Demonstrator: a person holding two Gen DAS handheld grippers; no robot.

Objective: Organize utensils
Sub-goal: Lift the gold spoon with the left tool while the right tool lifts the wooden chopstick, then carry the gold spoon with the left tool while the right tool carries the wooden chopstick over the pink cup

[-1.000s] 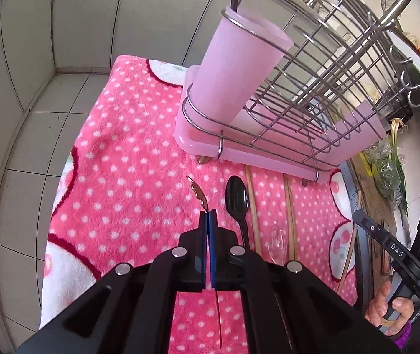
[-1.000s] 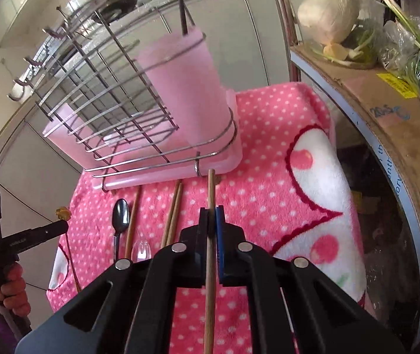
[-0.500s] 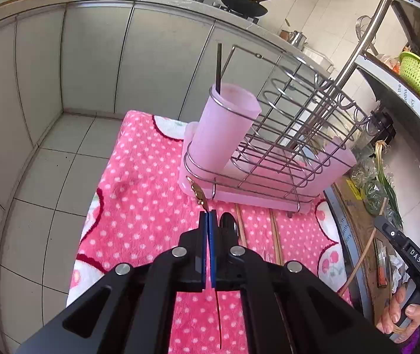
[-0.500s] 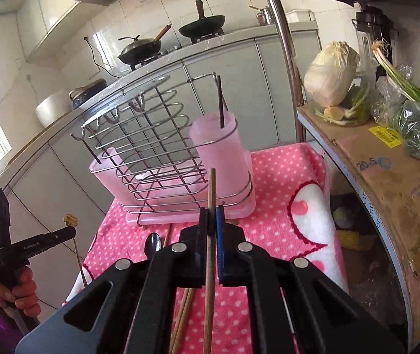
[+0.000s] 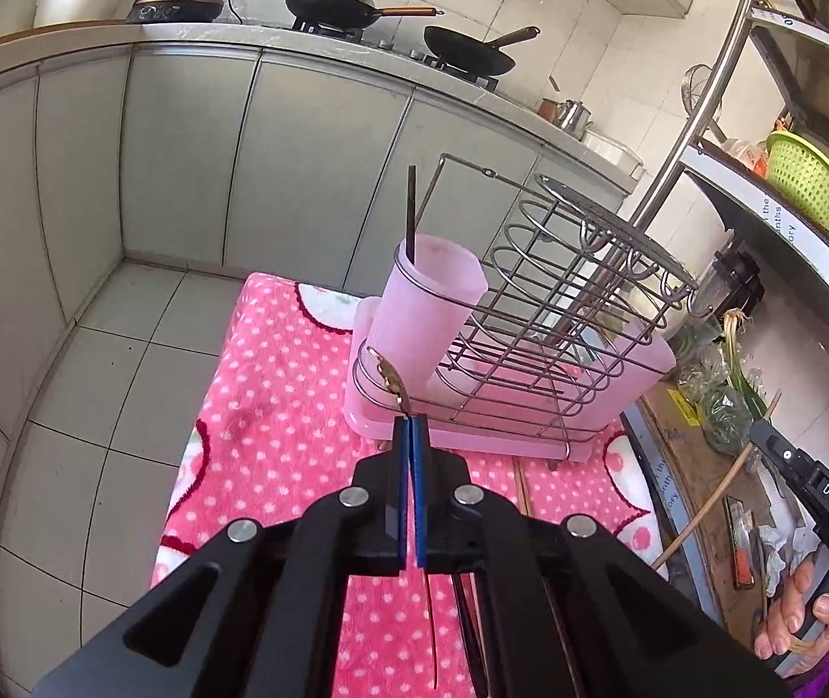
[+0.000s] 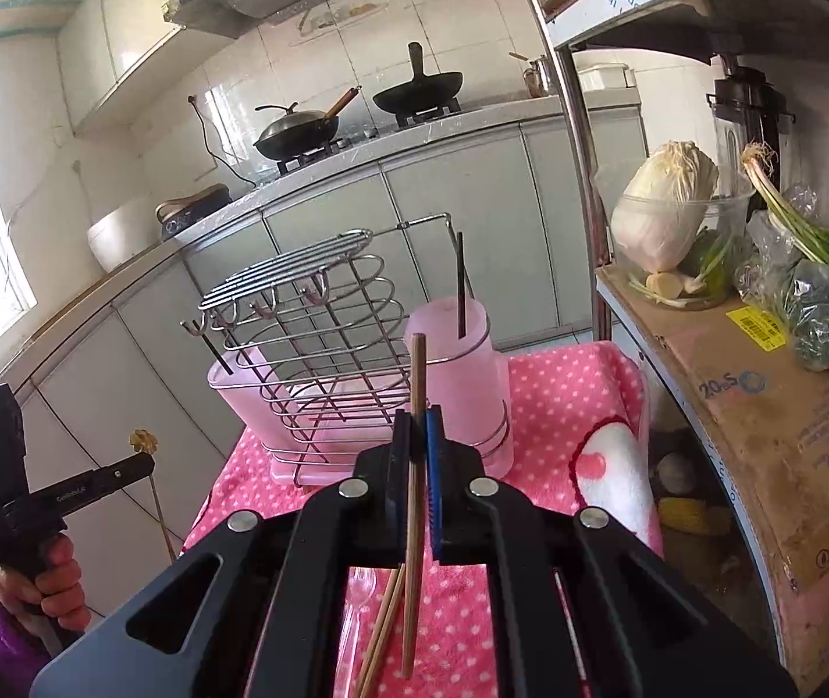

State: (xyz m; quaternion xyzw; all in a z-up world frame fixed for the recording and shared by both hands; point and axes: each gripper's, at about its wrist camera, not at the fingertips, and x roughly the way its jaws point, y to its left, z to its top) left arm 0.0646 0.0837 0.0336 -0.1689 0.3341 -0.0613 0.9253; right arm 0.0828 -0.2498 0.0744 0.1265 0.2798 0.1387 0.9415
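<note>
We hold two grippers above the pink dotted cloth (image 5: 274, 407). Our left gripper (image 5: 411, 436) is pinched tight on one thin gold spoon (image 5: 391, 381), its small bowl poking out past the fingertips toward 12 o'clock, its stem trailing back toward 6. In the right view this spoon's flower-shaped end (image 6: 142, 441) stands up at 9 o'clock beside the left gripper (image 6: 123, 471).

Our right gripper (image 6: 417, 436) is clamped on one wooden chopstick (image 6: 416, 407) — it runs nearly upright through the fingers, its tip in front of the cup (image 6: 455, 360). In the left view this chopstick (image 5: 705, 515) slants at 4 o'clock beside the right gripper (image 5: 810, 483).

One wire rack (image 5: 559, 314) sits on the cloth at 12 o'clock from both grippers, with one pink cup at its near corner. One dark utensil handle (image 5: 410, 215) stands in that cup.

On the cloth below the right gripper we count two more chopsticks (image 6: 382, 628) and one clear spoon (image 6: 359, 587), lying side by side. Two black pans (image 5: 466, 49) rest on the stove — far off at 12 o'clock.
</note>
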